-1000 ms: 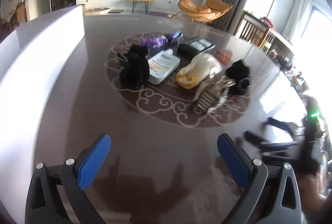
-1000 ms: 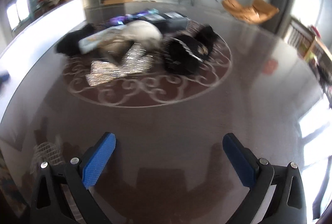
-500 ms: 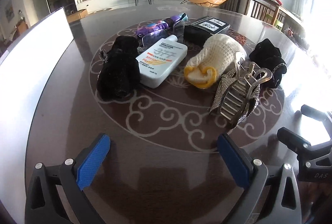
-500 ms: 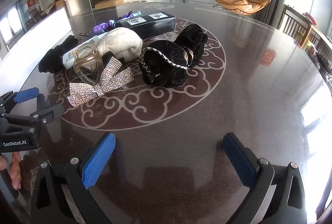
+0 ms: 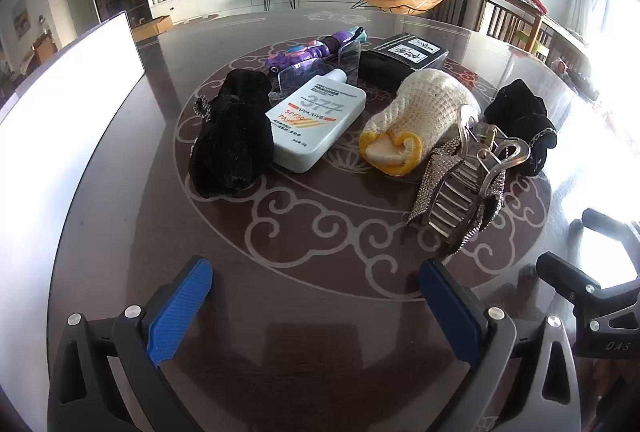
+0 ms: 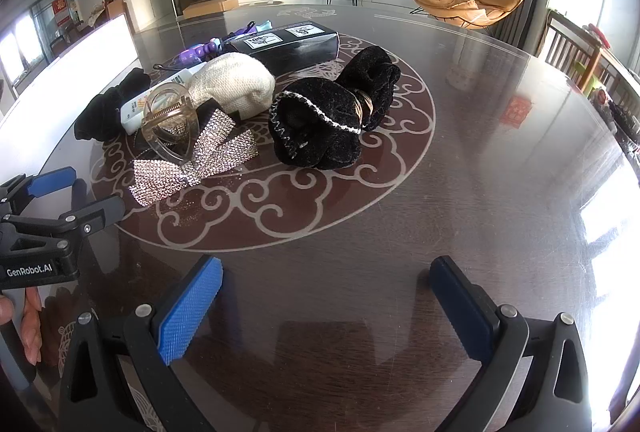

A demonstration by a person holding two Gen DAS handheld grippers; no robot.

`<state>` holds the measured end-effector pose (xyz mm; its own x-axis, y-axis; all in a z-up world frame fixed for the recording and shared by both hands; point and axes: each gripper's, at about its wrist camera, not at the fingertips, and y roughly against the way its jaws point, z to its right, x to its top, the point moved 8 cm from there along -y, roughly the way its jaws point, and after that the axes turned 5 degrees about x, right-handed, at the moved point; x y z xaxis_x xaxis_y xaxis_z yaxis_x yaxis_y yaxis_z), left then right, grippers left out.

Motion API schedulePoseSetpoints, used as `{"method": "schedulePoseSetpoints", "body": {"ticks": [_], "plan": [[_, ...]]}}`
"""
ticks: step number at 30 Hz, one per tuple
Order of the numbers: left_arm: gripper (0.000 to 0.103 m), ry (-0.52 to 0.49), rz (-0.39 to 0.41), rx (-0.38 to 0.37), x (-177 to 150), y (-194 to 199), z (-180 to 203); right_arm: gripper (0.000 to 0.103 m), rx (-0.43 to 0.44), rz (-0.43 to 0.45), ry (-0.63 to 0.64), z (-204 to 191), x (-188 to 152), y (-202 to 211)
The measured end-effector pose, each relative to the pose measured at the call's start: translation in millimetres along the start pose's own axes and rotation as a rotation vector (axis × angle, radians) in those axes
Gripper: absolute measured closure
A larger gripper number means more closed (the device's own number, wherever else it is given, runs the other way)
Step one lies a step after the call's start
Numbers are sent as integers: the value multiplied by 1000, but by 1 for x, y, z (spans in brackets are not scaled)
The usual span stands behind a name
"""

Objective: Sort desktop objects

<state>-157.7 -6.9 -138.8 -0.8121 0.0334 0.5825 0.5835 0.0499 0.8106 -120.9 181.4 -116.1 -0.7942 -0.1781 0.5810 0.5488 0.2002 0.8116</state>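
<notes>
A pile of small items lies in the middle of a dark round table [image 5: 320, 312]. In the left wrist view I see a black velvet scrunchie [image 5: 230, 135], a white sunscreen bottle [image 5: 320, 121], a cream knitted glove [image 5: 424, 107], a rhinestone hair claw [image 5: 464, 191], a second black scrunchie [image 5: 520, 119], a black box [image 5: 404, 57] and a purple item [image 5: 304, 51]. My left gripper [image 5: 316, 306] is open and empty, short of the pile. My right gripper [image 6: 326, 306] is open and empty too, near the black scrunchie [image 6: 332, 119] and the rhinestone claw [image 6: 192, 151].
A white panel [image 5: 60, 103] stands along the table's left edge. Each gripper shows in the other's view: the right gripper [image 5: 592, 272] at the table's right, the left gripper [image 6: 48, 207] with a hand [image 6: 28, 328] at the left. Chairs and a TV unit stand beyond.
Both grippers have swung in and come closer to the pile, which now fills the middle of both views. Both stay open. Over the last half second the views hardly shift.
</notes>
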Motion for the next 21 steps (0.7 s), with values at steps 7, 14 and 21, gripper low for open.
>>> {"method": "schedulePoseSetpoints", "body": {"ticks": [7,14,21], "plan": [[0,0,-1,2,0,-1,0,0,0,0,0,0,0,0],[0,1,0,8,0,-2,2,0,0,0,0,0,0,0],[0,1,0,8,0,-2,2,0,2,1,0,-1,0,2]]}}
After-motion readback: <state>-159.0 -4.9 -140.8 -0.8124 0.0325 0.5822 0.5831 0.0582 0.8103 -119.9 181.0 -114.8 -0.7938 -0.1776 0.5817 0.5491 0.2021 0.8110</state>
